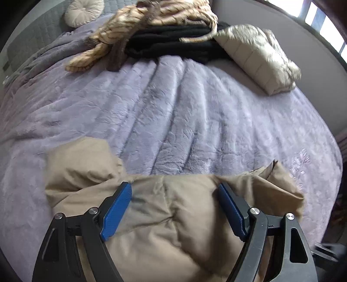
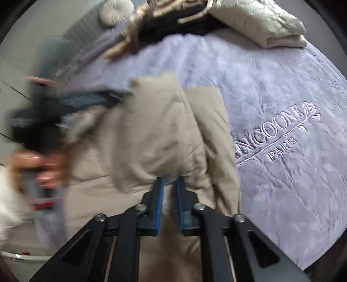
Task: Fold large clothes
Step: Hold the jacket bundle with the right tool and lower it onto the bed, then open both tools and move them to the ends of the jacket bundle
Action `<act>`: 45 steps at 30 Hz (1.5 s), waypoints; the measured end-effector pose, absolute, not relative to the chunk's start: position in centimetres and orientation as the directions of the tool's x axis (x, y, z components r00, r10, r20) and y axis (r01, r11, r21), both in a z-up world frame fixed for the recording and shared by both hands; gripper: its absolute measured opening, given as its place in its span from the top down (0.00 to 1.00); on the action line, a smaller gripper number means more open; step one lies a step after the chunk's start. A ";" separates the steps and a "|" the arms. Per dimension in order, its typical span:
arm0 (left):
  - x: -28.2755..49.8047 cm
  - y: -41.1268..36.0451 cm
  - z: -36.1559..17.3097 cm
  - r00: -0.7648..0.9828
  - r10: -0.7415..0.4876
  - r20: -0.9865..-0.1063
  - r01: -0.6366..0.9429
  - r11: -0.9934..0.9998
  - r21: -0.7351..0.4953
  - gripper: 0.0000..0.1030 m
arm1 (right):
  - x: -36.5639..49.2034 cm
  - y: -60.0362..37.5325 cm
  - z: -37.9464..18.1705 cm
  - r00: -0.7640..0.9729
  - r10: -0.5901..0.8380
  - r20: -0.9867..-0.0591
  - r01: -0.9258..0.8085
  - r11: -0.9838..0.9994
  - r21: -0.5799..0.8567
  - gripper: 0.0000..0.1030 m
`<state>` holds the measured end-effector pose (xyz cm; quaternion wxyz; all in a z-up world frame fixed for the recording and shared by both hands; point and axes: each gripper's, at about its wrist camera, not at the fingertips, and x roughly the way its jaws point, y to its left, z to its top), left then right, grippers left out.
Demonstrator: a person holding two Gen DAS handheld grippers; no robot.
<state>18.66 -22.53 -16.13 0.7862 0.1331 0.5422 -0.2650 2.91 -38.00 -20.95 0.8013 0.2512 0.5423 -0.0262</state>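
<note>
- A beige puffer coat (image 2: pixel 151 134) lies on a bed (image 1: pixel 184 112) at its near edge, spread over a lilac plush blanket (image 2: pixel 271 86).
- The right hand-held gripper (image 2: pixel 168 184) pinches a fold of the coat; its blue pads (image 2: pixel 160 206) stand narrow, with cloth bunched at their tips.
- From that grip, in the right wrist view, a padded part of the coat reaches toward the far side, and a second flap lies just right of it.
- The left hand-held gripper (image 1: pixel 174 195) hovers over the coat with its jaws wide; its blue pads (image 1: pixel 117 210) are well apart and press on nothing.
- In the right wrist view the left hand-held gripper (image 2: pixel 65 104) shows as a dark blur at the coat's left edge, with the person's hand (image 2: pixel 39 167) blurred below it.
- Stitched lettering (image 2: pixel 275 134) on the blanket, right of the coat, ends in "NCOONE" above "PARIS"; the coat covers its start.
- On the far side of the bed a cream quilted garment (image 1: pixel 258 58) lies folded at right, well apart from the coat.
- Beside it, a black garment (image 1: pixel 173 43) lies under a tan furry one (image 1: pixel 151 19).
- A round cream cushion (image 1: pixel 83 12) rests far left against the grey headboard (image 1: pixel 36 36).
- No box, basket or other container is in view; every item lies straight on the bed.
</note>
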 end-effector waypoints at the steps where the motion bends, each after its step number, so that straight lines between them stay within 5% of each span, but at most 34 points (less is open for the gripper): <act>1: 18.6 -22.0 -15.5 0.274 -0.276 -0.921 0.554 0.829 -0.084 0.21 | 3.0 -38.3 -21.5 0.402 0.227 -0.887 0.322 0.872 0.369 0.96; 8: 16.8 -15.8 -11.9 0.277 -0.234 -0.932 0.479 0.874 -0.078 0.21 | 2.6 -41.2 -24.0 0.326 0.216 -0.921 0.429 0.834 0.347 0.95; 18: 12.4 -9.0 -12.7 0.219 -0.149 -0.964 0.333 0.940 -0.070 0.21 | 3.6 -37.9 -23.8 0.252 0.160 -0.954 0.344 0.907 0.243 0.91; 21: 11.4 -8.4 -12.8 0.227 -0.128 -0.965 0.302 0.952 -0.056 0.01 | 4.1 -37.7 -23.2 0.235 0.174 -0.956 0.316 0.917 0.245 0.91; 35: 8.3 -7.1 -15.2 0.184 -0.158 -0.970 0.202 0.972 -0.120 0.00 | 6.0 -39.5 -21.6 0.201 0.253 -0.946 0.237 0.925 0.297 0.84; 38: 8.3 -7.1 -16.1 0.158 -0.182 -0.971 0.201 0.968 -0.149 0.00 | 6.1 -40.7 -20.7 0.218 0.284 -0.934 0.241 0.911 0.334 0.67; 42: 8.4 -7.3 -16.6 0.148 -0.192 -0.970 0.206 0.965 -0.160 0.00 | 4.7 -43.7 -18.3 0.271 0.342 -0.900 0.253 0.876 0.410 0.08; 45: 8.7 -7.2 -16.9 0.137 -0.214 -0.967 0.198 0.963 -0.185 0.00 | 4.9 -45.7 -17.5 0.284 0.401 -0.871 0.242 0.849 0.470 0.05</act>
